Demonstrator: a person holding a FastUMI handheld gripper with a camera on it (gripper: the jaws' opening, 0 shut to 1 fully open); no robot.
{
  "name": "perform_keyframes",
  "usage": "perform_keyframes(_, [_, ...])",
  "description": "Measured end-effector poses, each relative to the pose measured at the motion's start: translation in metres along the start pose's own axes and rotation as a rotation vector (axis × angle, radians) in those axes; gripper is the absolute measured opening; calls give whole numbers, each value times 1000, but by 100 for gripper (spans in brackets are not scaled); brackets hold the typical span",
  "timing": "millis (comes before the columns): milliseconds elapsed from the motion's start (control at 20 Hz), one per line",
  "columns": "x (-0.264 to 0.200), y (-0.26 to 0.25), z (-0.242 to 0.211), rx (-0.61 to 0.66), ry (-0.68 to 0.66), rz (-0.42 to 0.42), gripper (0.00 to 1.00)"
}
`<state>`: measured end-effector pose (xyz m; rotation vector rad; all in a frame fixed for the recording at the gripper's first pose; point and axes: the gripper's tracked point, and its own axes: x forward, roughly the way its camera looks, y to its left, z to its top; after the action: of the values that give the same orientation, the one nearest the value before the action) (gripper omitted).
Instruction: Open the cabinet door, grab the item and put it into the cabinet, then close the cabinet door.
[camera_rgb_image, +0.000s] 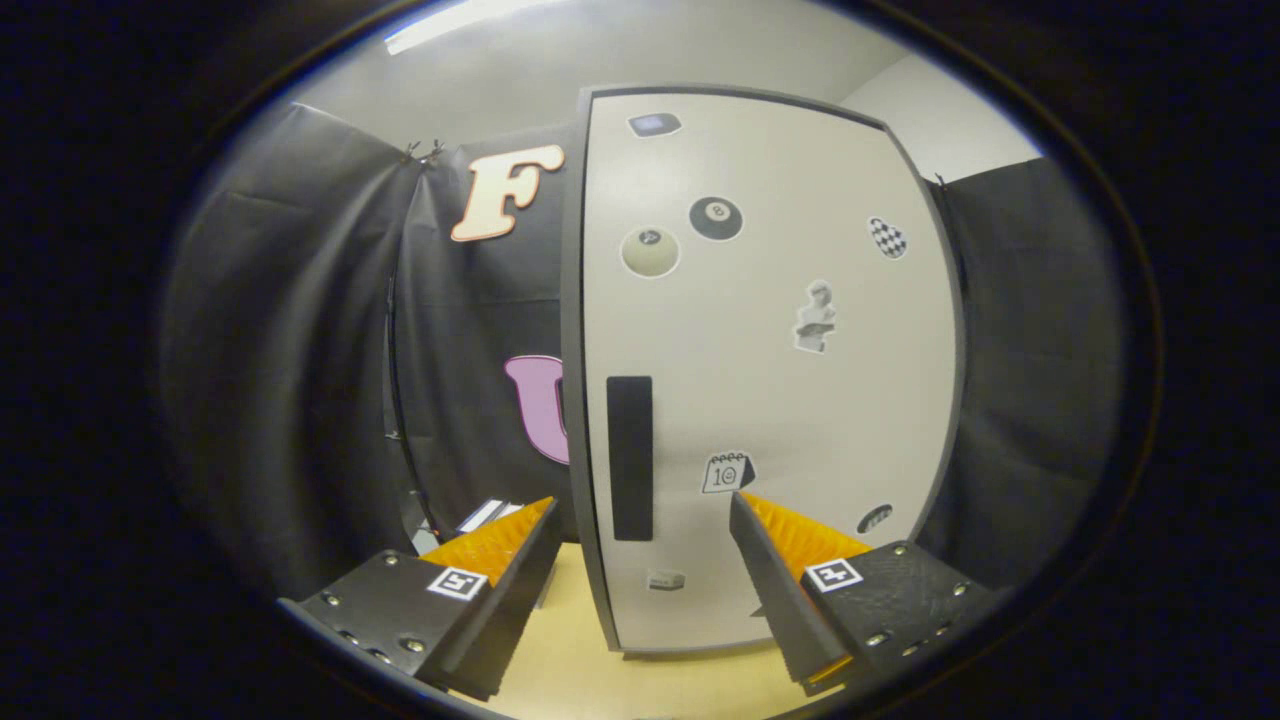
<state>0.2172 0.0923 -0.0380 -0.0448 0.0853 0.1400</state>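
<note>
Gripper (640, 520) released, fingers spread wide, grasping nothing. Just ahead, tall cream cabinet door with dark grey frame (760, 350), shut, standing on pale yellow tabletop (580, 650). Between the fingers, black vertical rectangular handle (630, 457) near the door's left edge. Assorted stickers (716, 218) scattered across the door.

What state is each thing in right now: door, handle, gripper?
Door: shut, flush in its frame, standing upright just ahead of the fingers.
Handle: dark vertical bar near the door's left edge, untouched, lying ahead between the fingers.
Gripper: open, fingers spread wide, holding nothing, not yet on the handle.
Table: bare where it shows below the fingers.
</note>
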Motion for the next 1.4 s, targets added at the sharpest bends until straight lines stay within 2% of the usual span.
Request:
perform_keyframes(400, [58,9,-1,21,7,1,100])
perform_keyframes(800, [78,11,-7,35,26,-21,39])
perform_keyframes(850, [81,10,-11,41,44,-20,39])
perform_keyframes(900, [80,11,-8,50,30,-24,30])
perform_keyframes(1100, [78,10,-9,62,17,-34,30])
perform_keyframes(1150, [74,11,-9,61,12,-34,20])
perform_keyframes(1400, [51,6,-7,107,-32,-75,20])
